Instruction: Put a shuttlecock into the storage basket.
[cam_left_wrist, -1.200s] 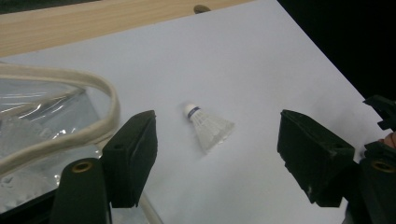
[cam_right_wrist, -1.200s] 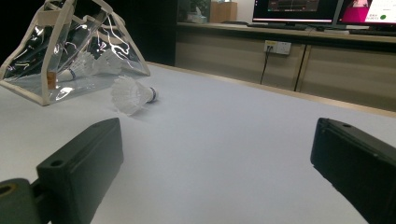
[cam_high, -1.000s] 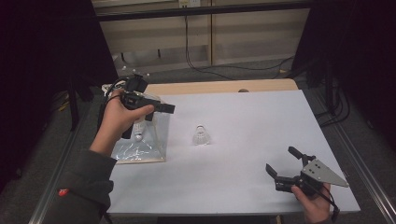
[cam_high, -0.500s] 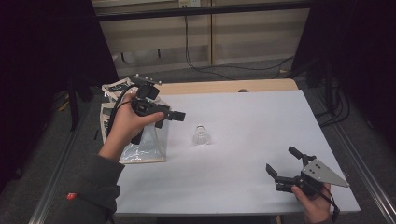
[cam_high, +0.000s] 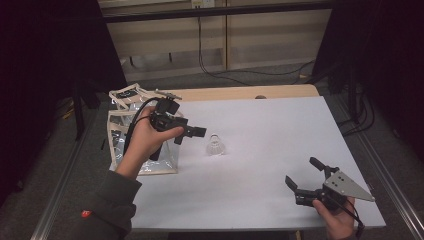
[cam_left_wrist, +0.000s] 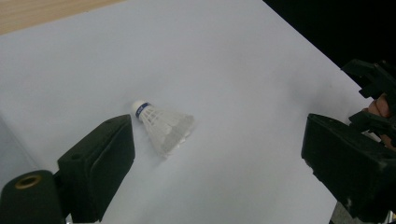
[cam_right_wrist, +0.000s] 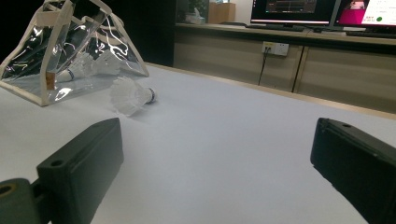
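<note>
A white shuttlecock (cam_high: 215, 146) lies on its side on the white table (cam_high: 280, 135). My left gripper (cam_high: 192, 134) hovers just left of it, pointing toward it. Its jaws have just been opening and now stand wide with nothing pressed between them. In the left gripper view (cam_left_wrist: 219, 135) the shuttlecock (cam_left_wrist: 163, 126) lies on the table ahead, nearer the left jaw and touching neither. A clear bag (cam_high: 125, 137) with beige trim stands behind the left hand. My right gripper (cam_high: 303, 172) rests open near the front right corner. In its own view (cam_right_wrist: 212, 140) it faces the far-off shuttlecock (cam_right_wrist: 130, 95) and the bag (cam_right_wrist: 70, 56).
The bag holds at least one more shuttlecock (cam_right_wrist: 74, 70). A wooden strip (cam_high: 240, 92) runs along the table's back edge, with cables on the floor beyond. Monitors (cam_right_wrist: 299, 9) stand on a counter behind. The other gripper (cam_left_wrist: 373, 84) shows at the right edge of the left gripper view.
The left hand has moved right and down from over the bag toward the shuttlecock, with its jaws wider apart. The right gripper has stayed still.
</note>
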